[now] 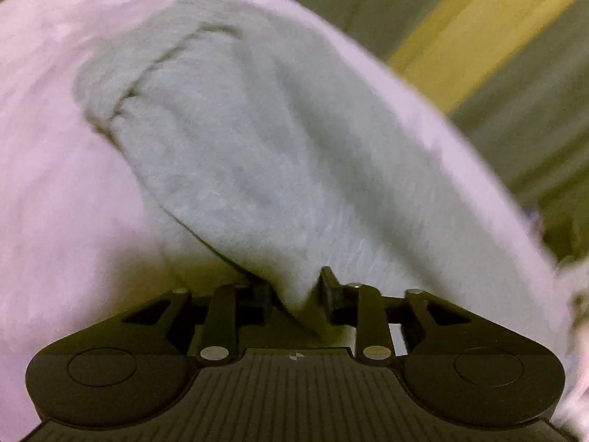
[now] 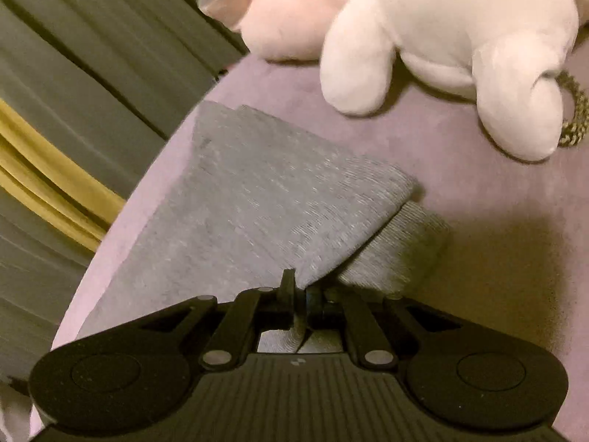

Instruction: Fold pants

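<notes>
The grey knit pants [image 1: 239, 147] lie folded on a pink velvety surface [image 1: 55, 184]. In the left wrist view a corner of the cloth hangs down between the fingers of my left gripper [image 1: 294, 291]. Its jaws stand apart, wider than the cloth tip, so it is open. In the right wrist view the pants [image 2: 257, 202] form a folded slab with a lower layer sticking out at the right. My right gripper [image 2: 300, 294] is shut on the near edge of the top layer and holds it slightly raised.
A white plush toy [image 2: 441, 37] lies on the pink surface [image 2: 478, 221] beyond the pants, with a braided ring [image 2: 574, 118] at its side. Past the surface's curved edge is grey ribbed material with a yellow stripe [image 2: 55, 184].
</notes>
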